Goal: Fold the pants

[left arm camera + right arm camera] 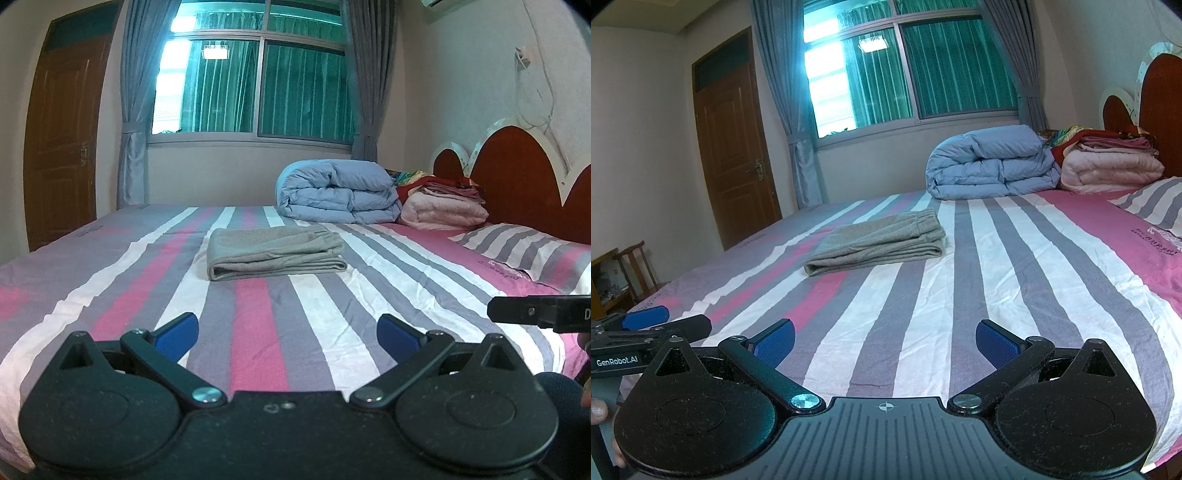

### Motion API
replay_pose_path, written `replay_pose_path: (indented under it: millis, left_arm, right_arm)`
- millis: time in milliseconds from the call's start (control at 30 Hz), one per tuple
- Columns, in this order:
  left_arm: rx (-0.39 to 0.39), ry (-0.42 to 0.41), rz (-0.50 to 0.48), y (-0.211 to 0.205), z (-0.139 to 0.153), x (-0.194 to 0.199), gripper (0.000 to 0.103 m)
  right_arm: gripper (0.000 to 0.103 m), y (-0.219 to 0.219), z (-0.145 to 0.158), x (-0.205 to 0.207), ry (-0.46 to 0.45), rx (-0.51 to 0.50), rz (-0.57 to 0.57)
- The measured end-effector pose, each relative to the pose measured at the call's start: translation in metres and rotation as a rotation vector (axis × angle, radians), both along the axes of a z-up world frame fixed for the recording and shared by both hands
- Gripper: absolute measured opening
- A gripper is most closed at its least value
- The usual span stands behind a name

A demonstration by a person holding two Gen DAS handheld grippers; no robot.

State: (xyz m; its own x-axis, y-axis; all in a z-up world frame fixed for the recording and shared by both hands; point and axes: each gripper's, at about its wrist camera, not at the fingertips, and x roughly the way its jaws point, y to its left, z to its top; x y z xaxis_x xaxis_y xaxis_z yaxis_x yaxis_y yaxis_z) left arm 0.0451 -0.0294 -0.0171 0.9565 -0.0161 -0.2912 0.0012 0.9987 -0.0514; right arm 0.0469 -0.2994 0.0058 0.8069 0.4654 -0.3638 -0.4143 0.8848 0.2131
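Note:
The grey pants (275, 252) lie folded into a neat rectangle on the striped bed sheet (258, 317), well ahead of both grippers. They also show in the right wrist view (882, 245). My left gripper (287, 332) is open and empty, held above the near part of the bed. My right gripper (885, 339) is open and empty too, beside the left one. The right gripper's finger shows at the right edge of the left wrist view (535, 312). The left gripper shows at the left edge of the right wrist view (646, 325).
A folded blue duvet (338, 192) and a pile of pink and red blankets (445, 205) sit at the far side by the red headboard (517, 173). A striped pillow (532, 251) lies right. A window, curtains and a wooden door (735, 147) stand behind.

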Motion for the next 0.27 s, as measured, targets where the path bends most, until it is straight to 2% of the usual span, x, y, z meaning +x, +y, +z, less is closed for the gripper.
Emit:
replay_pose_path:
  millis: [267]
  left_arm:
    - [-0.011,-0.029,-0.004,0.0042,0.0022,-0.0034,0.095]
  right_arm:
    - [0.103,-0.0022,-0.0012,0.0014,0.002,0.000,0.001]
